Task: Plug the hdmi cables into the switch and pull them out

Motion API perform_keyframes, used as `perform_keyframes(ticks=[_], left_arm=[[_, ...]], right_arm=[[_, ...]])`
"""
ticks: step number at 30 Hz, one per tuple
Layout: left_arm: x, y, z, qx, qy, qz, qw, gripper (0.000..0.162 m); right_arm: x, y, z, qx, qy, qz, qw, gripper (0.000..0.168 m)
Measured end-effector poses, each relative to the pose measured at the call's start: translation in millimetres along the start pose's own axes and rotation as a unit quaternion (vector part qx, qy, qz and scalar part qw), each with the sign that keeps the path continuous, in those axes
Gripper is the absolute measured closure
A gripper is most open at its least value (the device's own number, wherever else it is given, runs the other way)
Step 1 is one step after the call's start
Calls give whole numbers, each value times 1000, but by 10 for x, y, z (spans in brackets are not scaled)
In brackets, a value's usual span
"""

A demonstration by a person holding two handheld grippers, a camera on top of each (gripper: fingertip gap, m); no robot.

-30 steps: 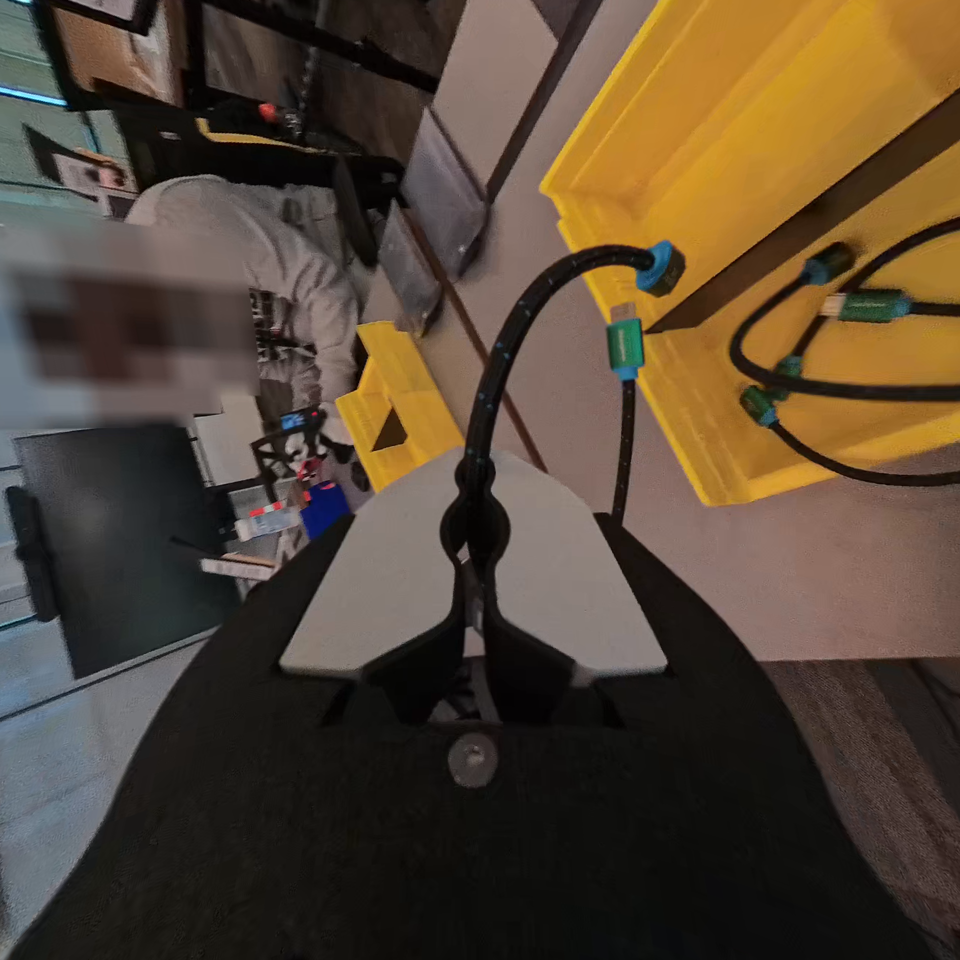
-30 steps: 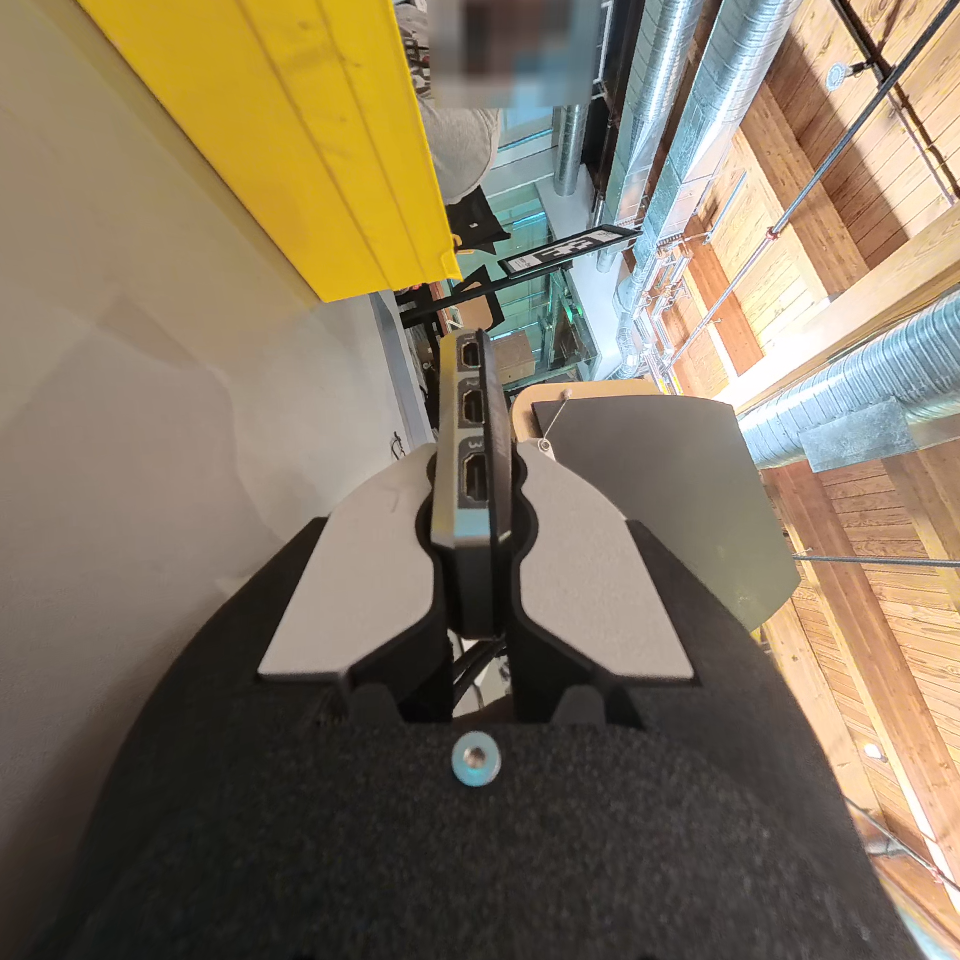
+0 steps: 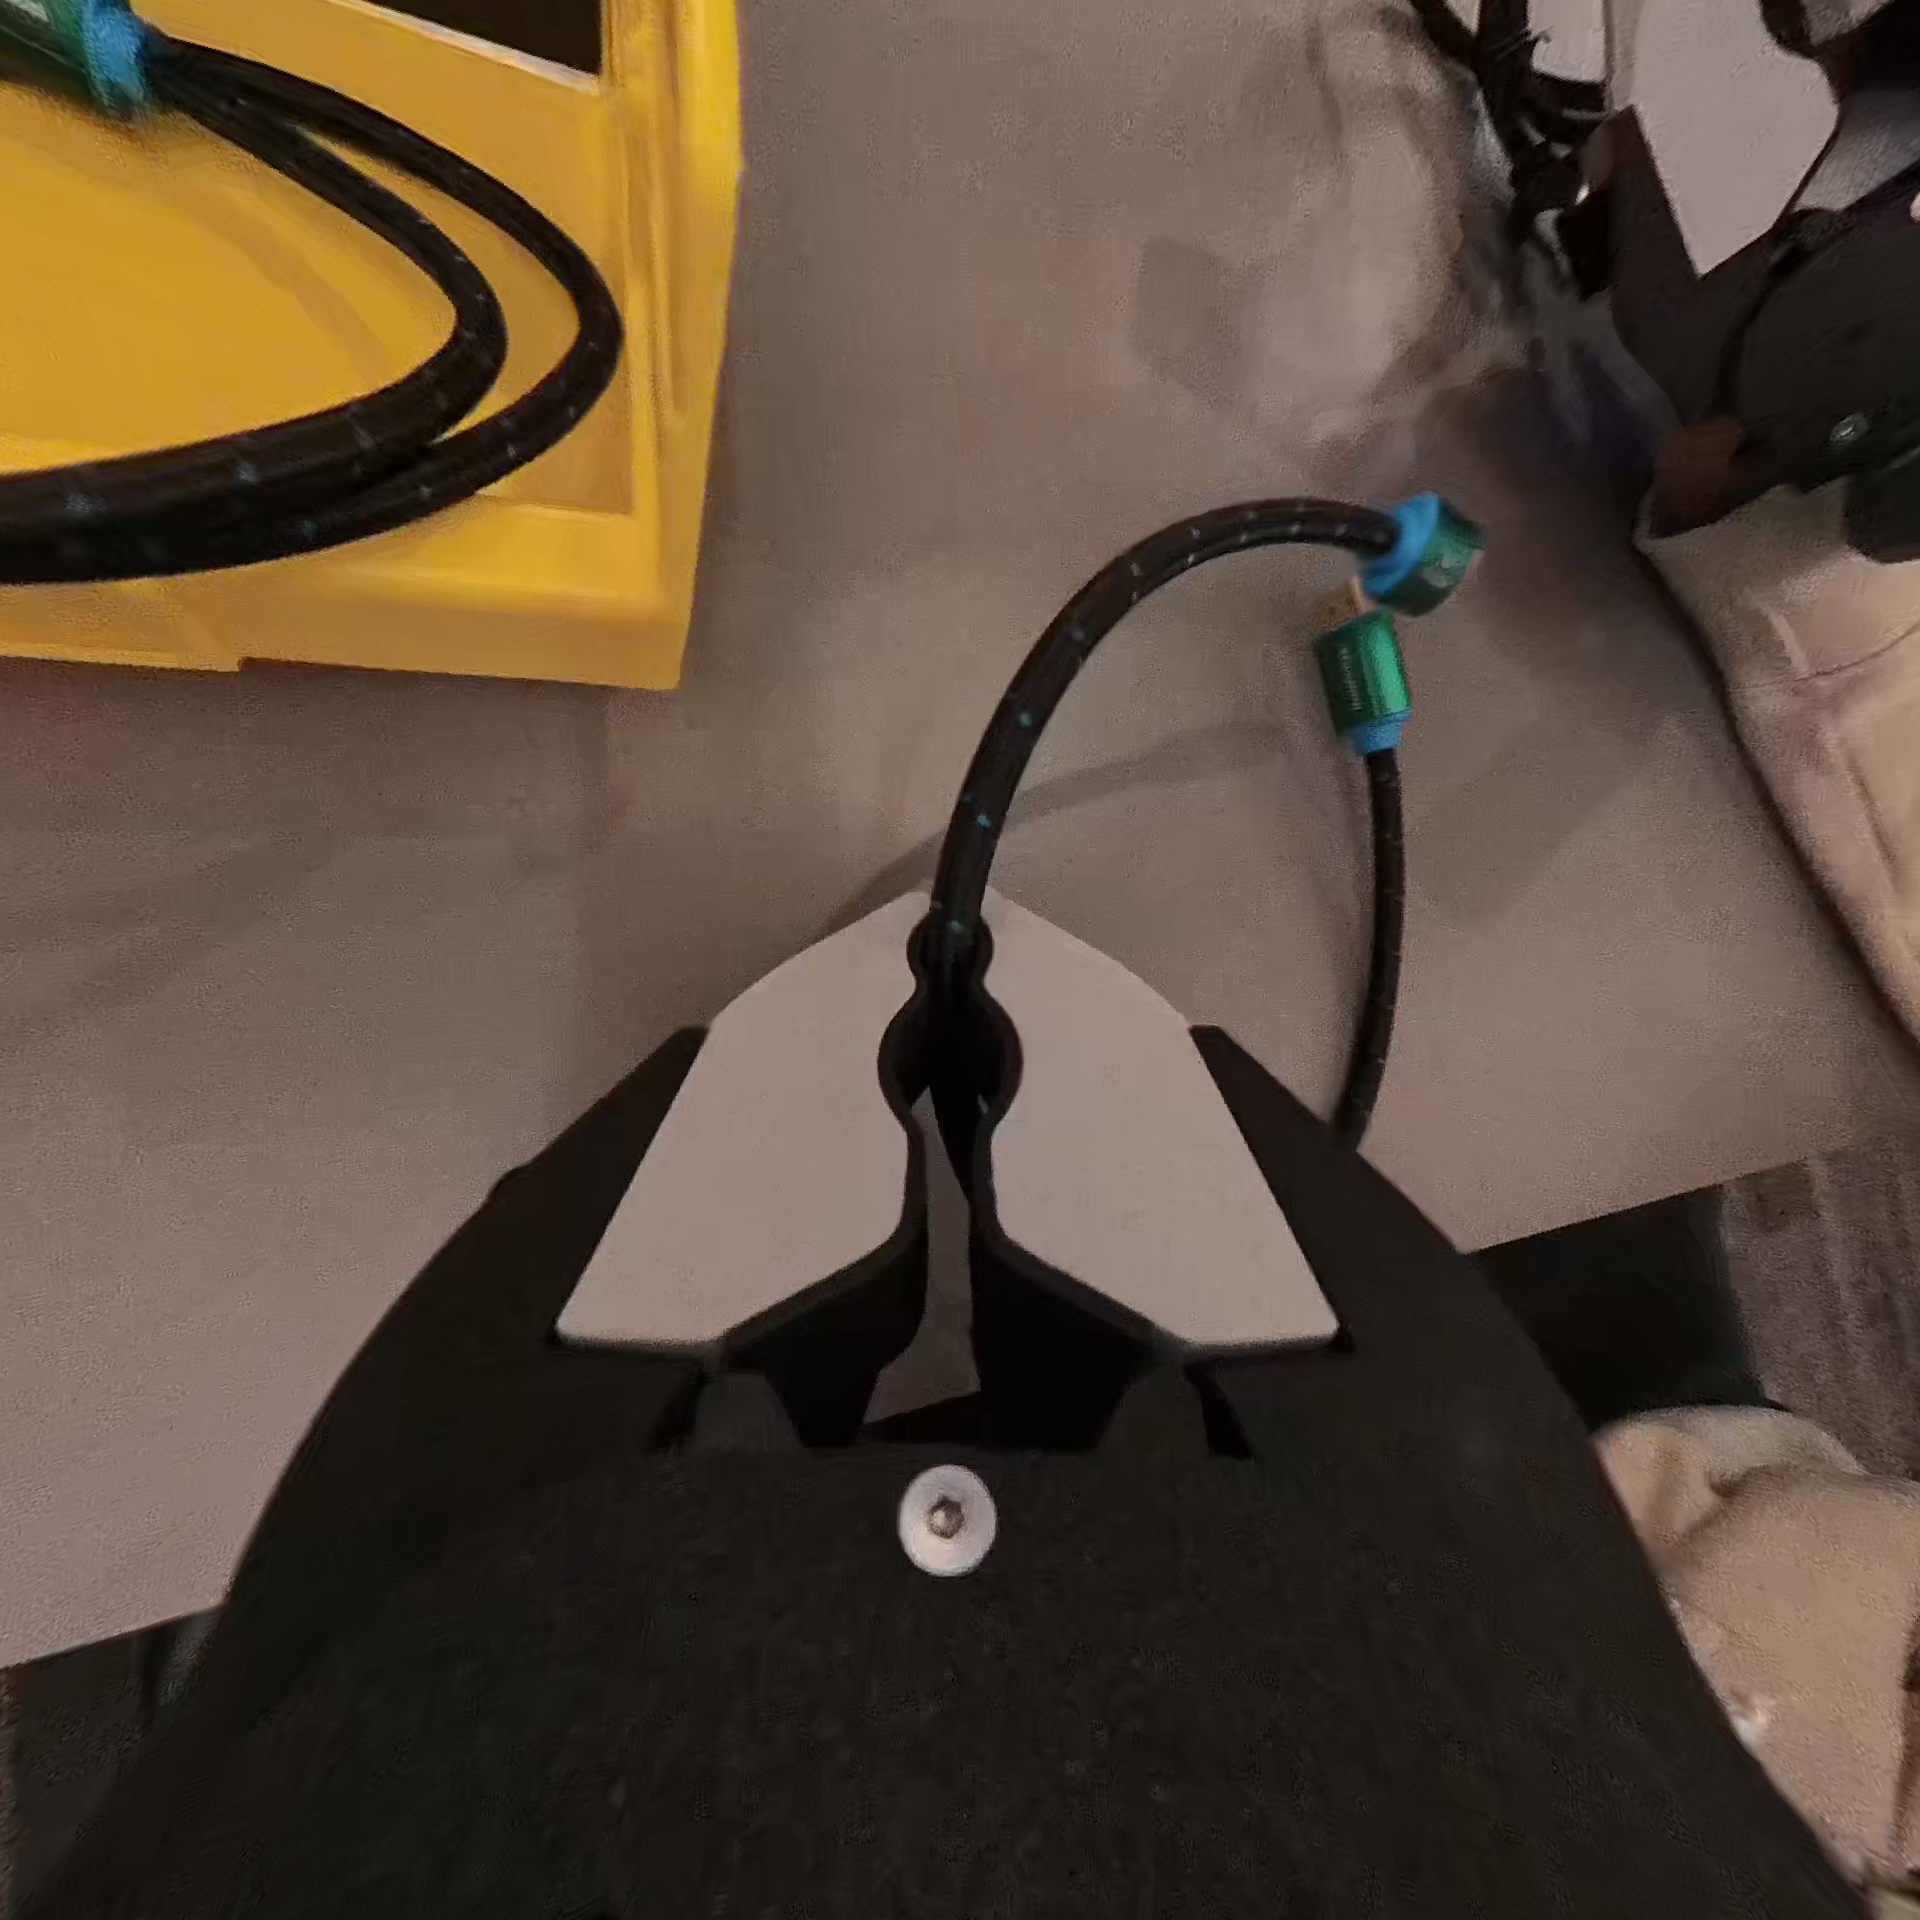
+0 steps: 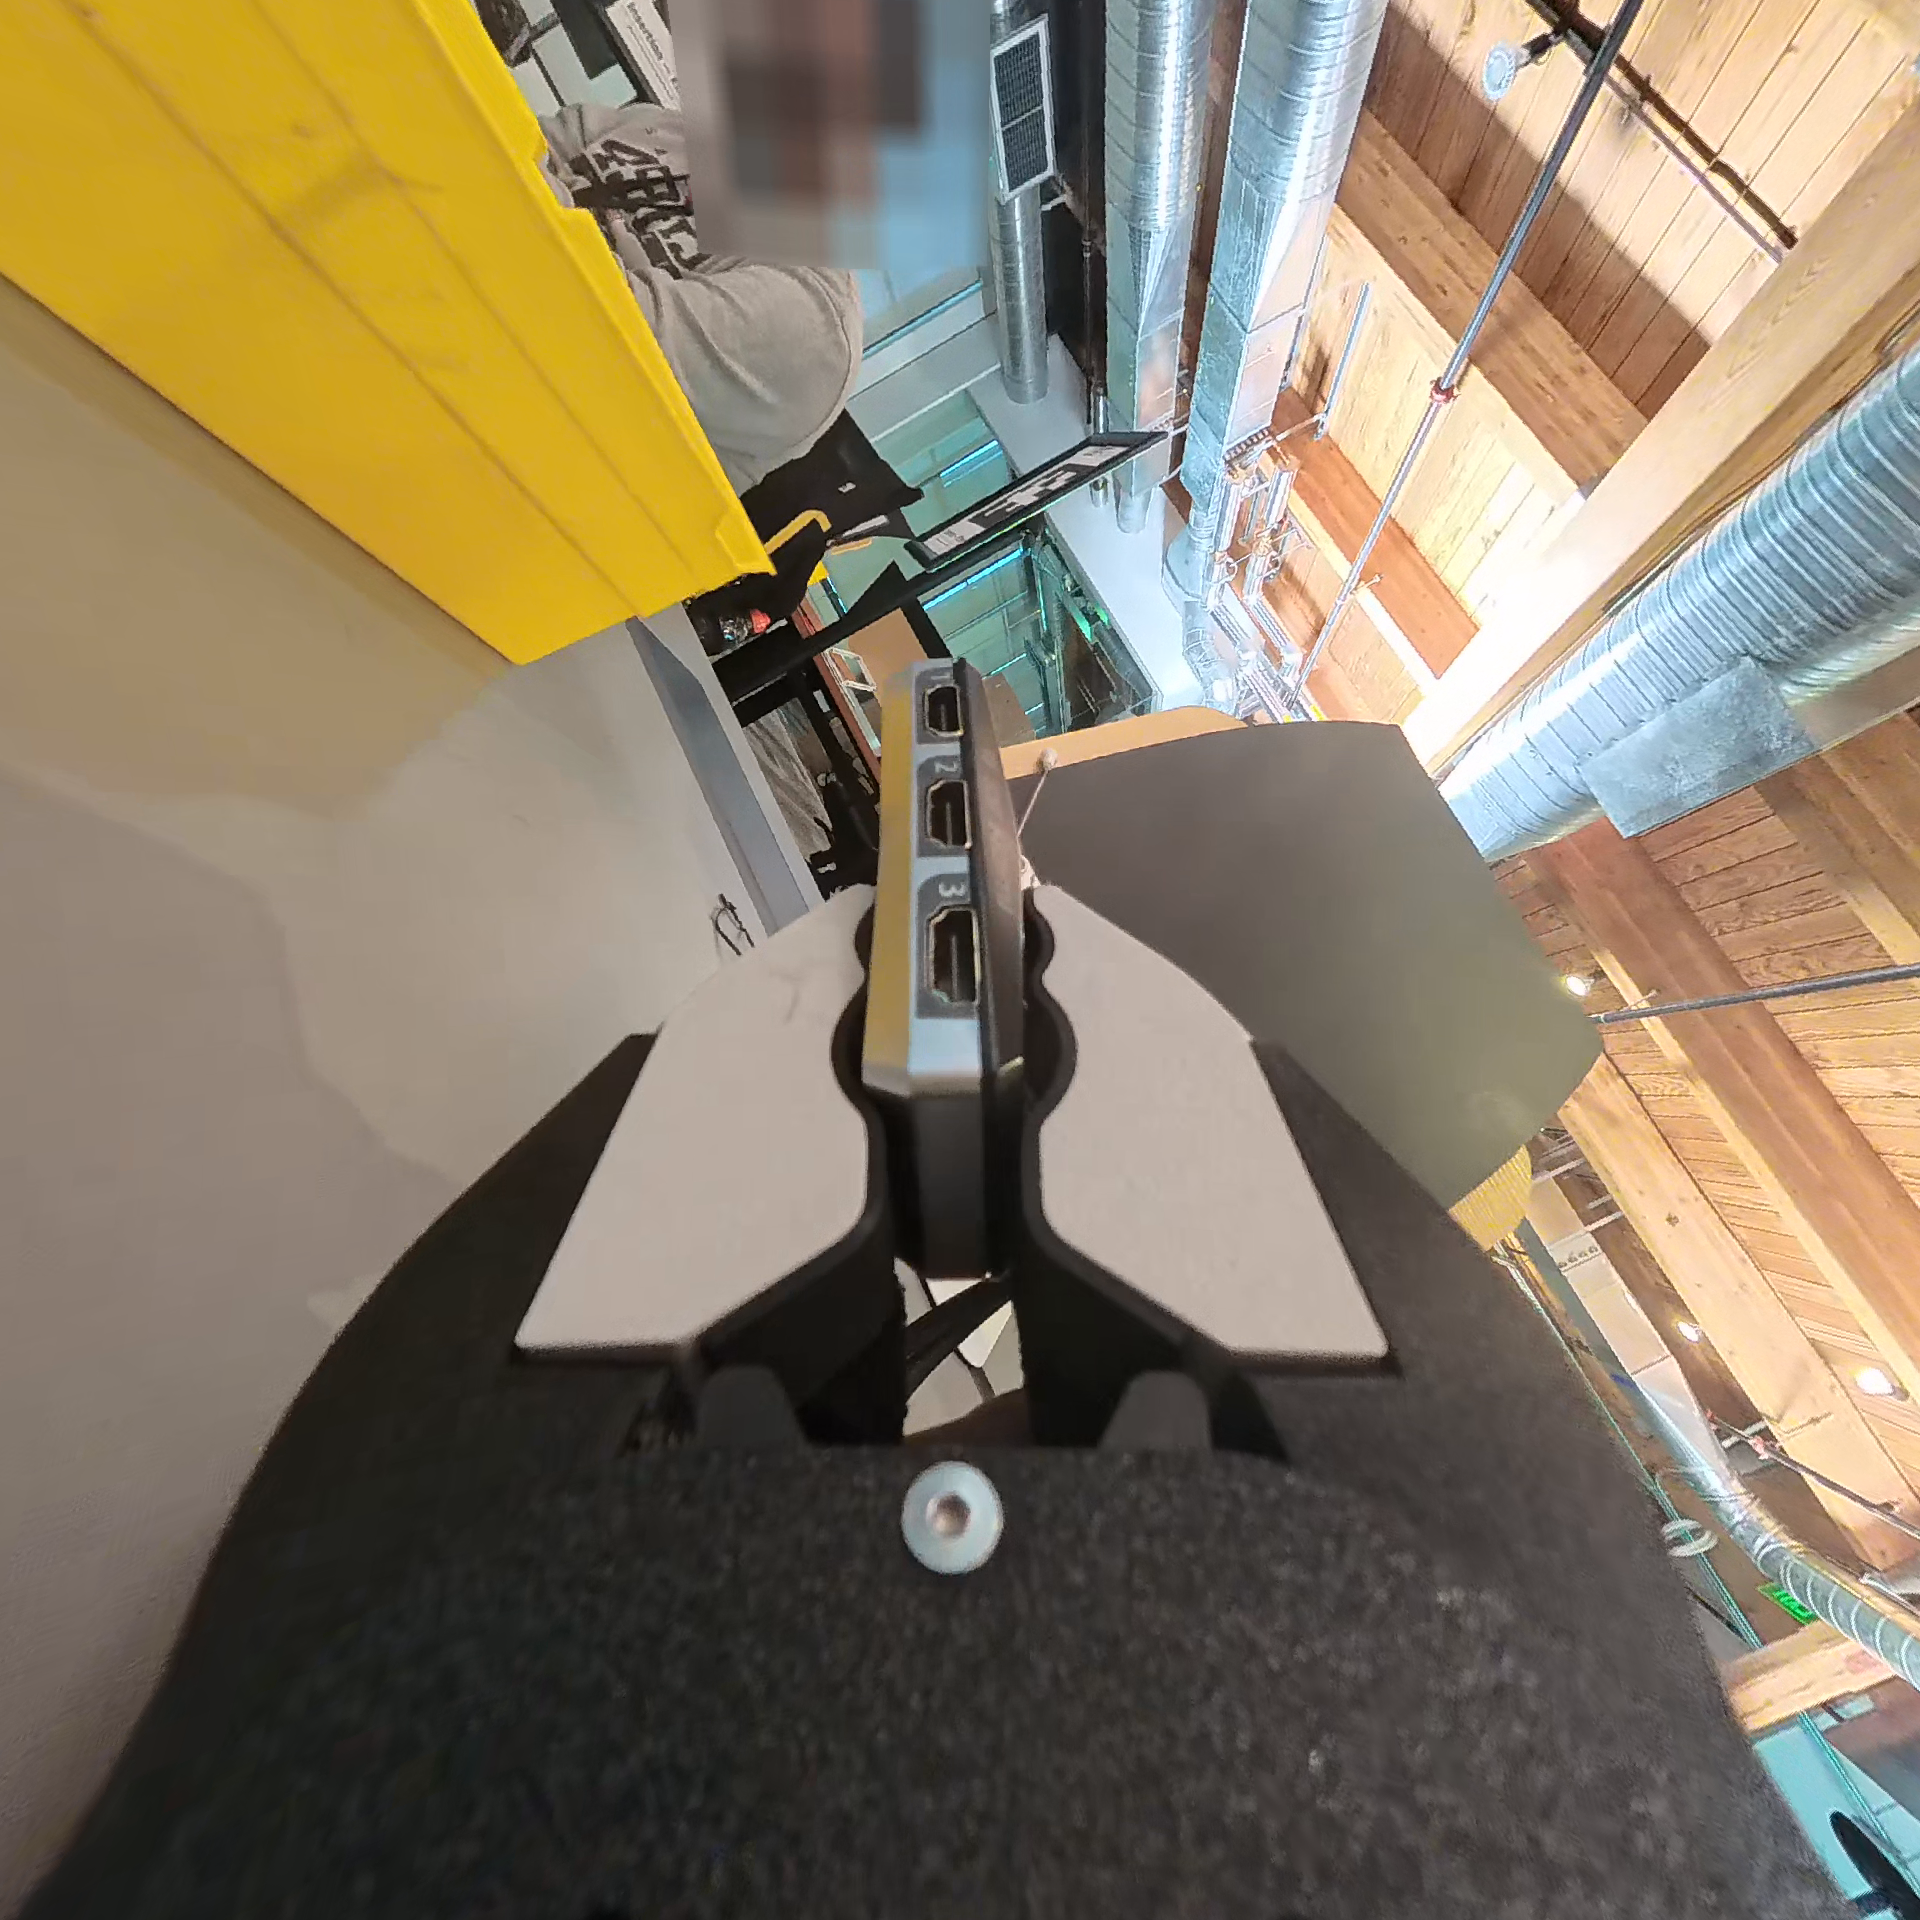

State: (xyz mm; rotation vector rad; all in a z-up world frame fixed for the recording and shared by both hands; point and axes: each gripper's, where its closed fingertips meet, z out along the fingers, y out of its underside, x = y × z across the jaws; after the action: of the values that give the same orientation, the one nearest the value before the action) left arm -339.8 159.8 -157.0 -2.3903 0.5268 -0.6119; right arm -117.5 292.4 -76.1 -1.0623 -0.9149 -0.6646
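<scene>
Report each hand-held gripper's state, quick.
Left hand-held gripper: closed on the black braided HDMI cable.
Right hand-held gripper: closed on the HDMI switch, ports empty.

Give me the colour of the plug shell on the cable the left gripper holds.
Green shell, blue collar; left wrist view.

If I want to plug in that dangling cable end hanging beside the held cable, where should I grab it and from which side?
Probably grip the green connector shell, not the braided cord below it. It hangs free beside the HDMI cable clamped in the left gripper, its plug tip pointing away from the camera. Close on its flat sides from behind, near the blue collar, leaving the tip clear.
</scene>
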Motion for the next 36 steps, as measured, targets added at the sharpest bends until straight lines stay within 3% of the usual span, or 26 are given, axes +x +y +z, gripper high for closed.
perform_keyframes(ticks=[4, 9, 14, 20, 22, 24, 27, 31, 33, 36], left_arm=[[-42, 59, 0, -4, -42, 49, 998, 153], [-116, 117, -3, -1, -55, 47, 997, 155], [-81, -165, -192, 59, -60, 57, 995, 156], [-198, -32, -93, 7, -63, 3, 998, 155], [-204, -15, -85, 16, -62, 11, 998, 141], [-157, -89, -125, 32, -66, 77, 994, 131], [67, -314, -221, 66, -64, 257, 962, 116], [424, -408, -192, 54, -36, 496, 866, 123], [431, -389, -38, 4, -22, 549, 835, 125], [446, -376, 220, -43, 1, 578, 815, 124]], right_arm=[[-16, -4, 2, 0, -3, -3, 1000, 145], [-34, -10, 2, 0, -5, -7, 1000, 145], [-45, -10, 6, -1, -8, -9, 1000, 145], [-64, -14, 7, -1, -11, -12, 1000, 145], [-64, -14, 6, -1, -11, -13, 1000, 145], [-62, -13, 5, -2, -11, -12, 1000, 145], [-69, -15, 8, -2, -12, -12, 1000, 145], [-82, -19, 10, -1, -15, -13, 1000, 145], [-84, -20, 9, -1, -15, -13, 1000, 145], [-81, -18, 8, -1, -15, -13, 1000, 145]])
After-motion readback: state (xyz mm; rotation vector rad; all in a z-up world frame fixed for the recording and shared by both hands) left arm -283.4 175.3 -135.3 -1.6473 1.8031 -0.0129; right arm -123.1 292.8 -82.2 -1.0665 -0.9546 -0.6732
